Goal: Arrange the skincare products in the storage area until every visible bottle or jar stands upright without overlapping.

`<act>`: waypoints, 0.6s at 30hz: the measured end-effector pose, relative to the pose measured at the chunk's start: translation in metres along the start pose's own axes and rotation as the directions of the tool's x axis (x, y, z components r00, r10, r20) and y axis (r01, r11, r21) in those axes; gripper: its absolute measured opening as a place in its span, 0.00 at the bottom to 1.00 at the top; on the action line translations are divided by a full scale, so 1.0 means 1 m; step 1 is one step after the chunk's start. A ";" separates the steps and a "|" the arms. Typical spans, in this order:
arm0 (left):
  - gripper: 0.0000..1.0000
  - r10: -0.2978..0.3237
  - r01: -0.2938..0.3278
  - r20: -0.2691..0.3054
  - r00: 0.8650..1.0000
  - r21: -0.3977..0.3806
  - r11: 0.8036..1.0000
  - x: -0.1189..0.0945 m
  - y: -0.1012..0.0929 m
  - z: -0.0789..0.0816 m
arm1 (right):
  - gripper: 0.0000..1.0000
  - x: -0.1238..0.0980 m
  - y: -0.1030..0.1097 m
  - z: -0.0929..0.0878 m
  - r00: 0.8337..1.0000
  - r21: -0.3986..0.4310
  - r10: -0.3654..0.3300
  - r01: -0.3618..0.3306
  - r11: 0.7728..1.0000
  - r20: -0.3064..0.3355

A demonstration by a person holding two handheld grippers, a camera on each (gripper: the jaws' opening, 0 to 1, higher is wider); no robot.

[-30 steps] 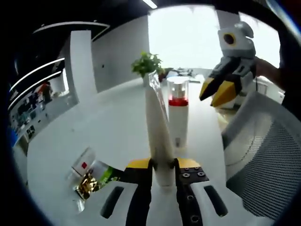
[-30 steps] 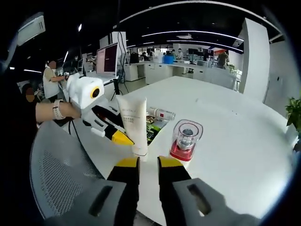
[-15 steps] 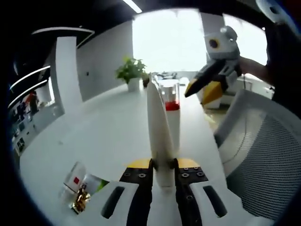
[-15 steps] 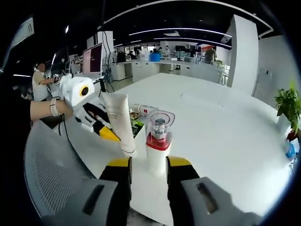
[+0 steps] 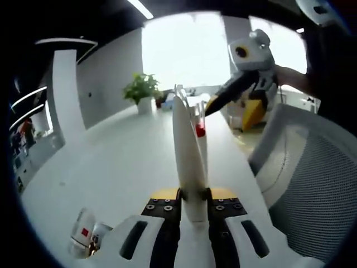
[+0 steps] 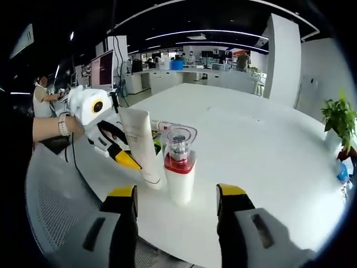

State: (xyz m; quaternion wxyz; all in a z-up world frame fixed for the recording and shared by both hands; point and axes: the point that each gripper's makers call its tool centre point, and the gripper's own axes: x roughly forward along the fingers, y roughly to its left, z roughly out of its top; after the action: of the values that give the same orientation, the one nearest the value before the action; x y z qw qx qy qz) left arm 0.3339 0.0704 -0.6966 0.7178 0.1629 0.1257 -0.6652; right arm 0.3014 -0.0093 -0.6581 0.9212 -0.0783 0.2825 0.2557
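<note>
1. In the left gripper view, our left gripper [image 5: 192,196] is clamped on the cap end of the white tube [image 5: 188,151], holding it upright on the white table [image 5: 111,167].
2. In the right gripper view, our right gripper [image 6: 176,192] has its jaws spread wide, one on each side of the pump bottle [image 6: 179,167] and touching neither side of it.
3. That bottle, white with a red band and a clear cap, stands upright near the table's front edge, just beside the tube and to its right in this view.
4. From the left gripper view it sits behind the tube, mostly hidden by it.
5. A small clear item with a red mark [image 5: 83,237] lies flat on the table, low and left of our left gripper.
6. A potted plant [image 5: 139,92] stands far across the table, and a mesh chair back [image 5: 312,184] is at the table's edge.
</note>
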 end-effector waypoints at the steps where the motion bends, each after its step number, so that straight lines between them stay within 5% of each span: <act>1: 0.13 -0.003 0.003 0.001 1.000 0.002 1.000 0.001 0.000 0.001 | 0.58 0.000 0.000 -0.001 1.000 0.002 0.001 -0.001 1.000 -0.003; 18: 0.14 -0.043 0.042 0.017 0.999 0.013 0.999 0.017 -0.002 0.007 | 0.57 -0.001 -0.005 -0.004 1.000 0.010 -0.006 0.007 1.000 -0.021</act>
State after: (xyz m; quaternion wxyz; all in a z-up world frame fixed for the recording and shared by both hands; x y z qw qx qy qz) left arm 0.3331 0.0523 -0.6972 0.7035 0.1590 0.1187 -0.6824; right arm 0.3015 -0.0149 -0.6613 0.9195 -0.0771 0.2931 0.2504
